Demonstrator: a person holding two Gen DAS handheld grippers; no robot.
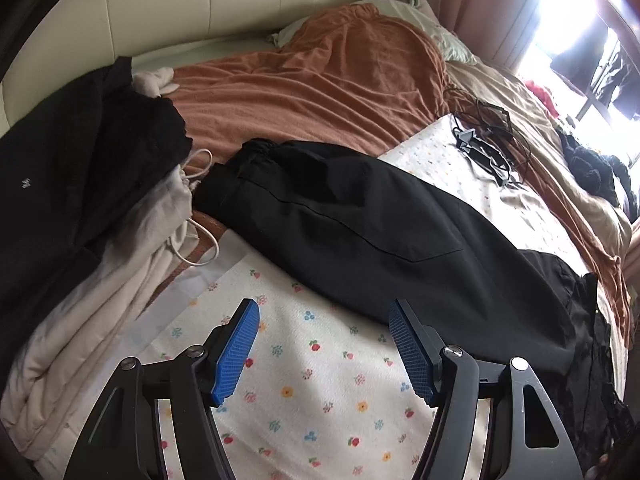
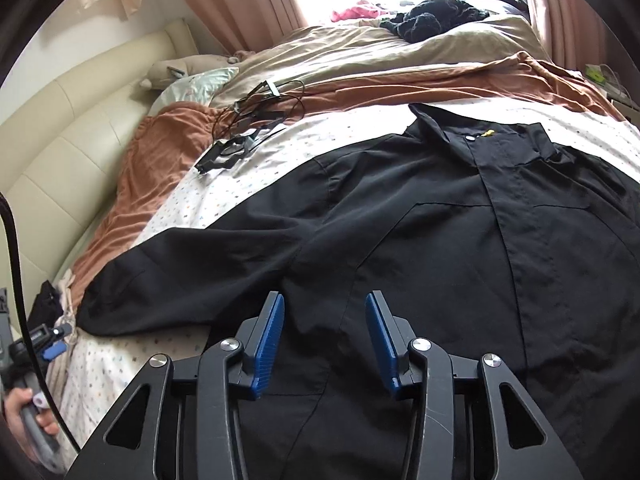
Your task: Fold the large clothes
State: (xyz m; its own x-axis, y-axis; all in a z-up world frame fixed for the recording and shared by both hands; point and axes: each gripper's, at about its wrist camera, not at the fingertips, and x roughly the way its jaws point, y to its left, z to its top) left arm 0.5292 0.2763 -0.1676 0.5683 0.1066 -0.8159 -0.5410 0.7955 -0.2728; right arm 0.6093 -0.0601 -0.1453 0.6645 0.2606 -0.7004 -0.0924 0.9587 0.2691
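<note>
A large black collared shirt (image 2: 460, 240) lies spread front-up on a floral sheet (image 2: 120, 360) on the bed, collar toward the window. Its left sleeve (image 2: 180, 280) stretches out toward the headboard; the same sleeve shows in the left wrist view (image 1: 360, 216). My left gripper (image 1: 324, 316) is open and empty, above the floral sheet (image 1: 312, 400) just short of the sleeve's edge. My right gripper (image 2: 325, 308) is open and empty, over the shirt's lower body near the armpit.
A pile of black and beige clothes (image 1: 80, 200) lies at the left by the cream headboard (image 1: 160, 12). An orange blanket (image 1: 320, 80) covers the bed behind. A tangle of black cables (image 2: 248, 128) lies on the sheet. Dark clothes (image 2: 432, 16) sit near the window.
</note>
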